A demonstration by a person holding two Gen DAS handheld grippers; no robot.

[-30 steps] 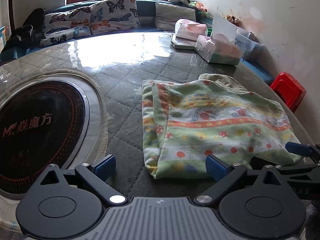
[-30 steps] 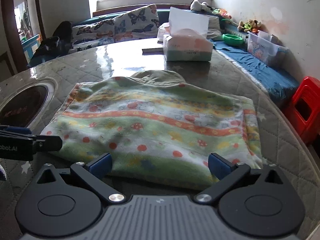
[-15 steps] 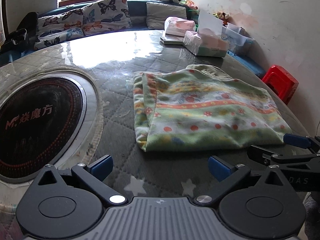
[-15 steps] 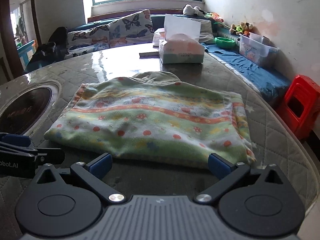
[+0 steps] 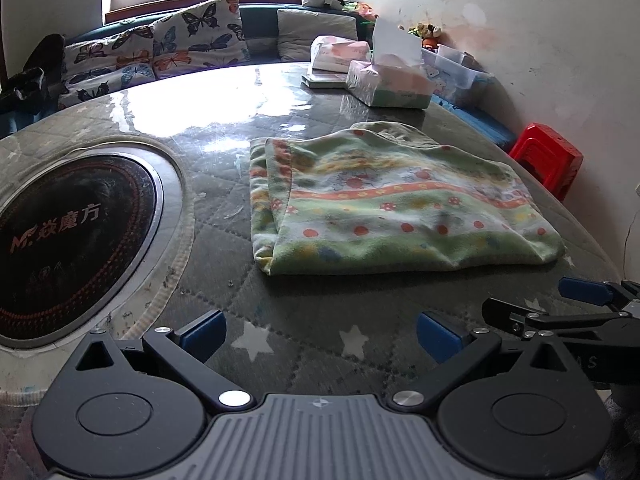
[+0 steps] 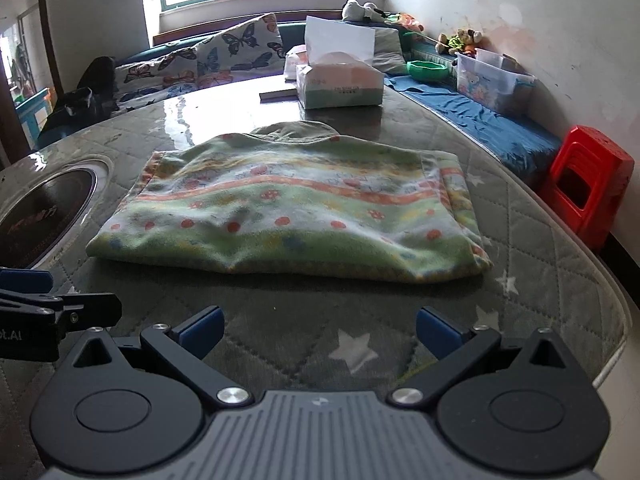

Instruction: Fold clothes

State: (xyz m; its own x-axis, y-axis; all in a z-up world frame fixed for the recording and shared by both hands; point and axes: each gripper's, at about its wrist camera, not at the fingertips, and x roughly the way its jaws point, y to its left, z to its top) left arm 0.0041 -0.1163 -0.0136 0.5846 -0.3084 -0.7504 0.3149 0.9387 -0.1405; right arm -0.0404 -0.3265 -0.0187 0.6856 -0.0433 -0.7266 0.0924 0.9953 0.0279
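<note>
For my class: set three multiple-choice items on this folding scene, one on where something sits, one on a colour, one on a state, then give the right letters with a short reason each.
1. Where is the tissue box?
A. beyond the folded cloth
B. on the red stool
C. on the black round hob

2. What colour are the gripper finger pads?
A. yellow
B. blue
C. white

3. How is the left gripper?
A. shut on the cloth
B. open, holding nothing
C. shut on the tissue box

Answers:
1 A: the box stands on the table past the folded cloth.
2 B: the pads show blue in both wrist views.
3 B: its fingers stand wide apart over bare table, short of the cloth.
</note>
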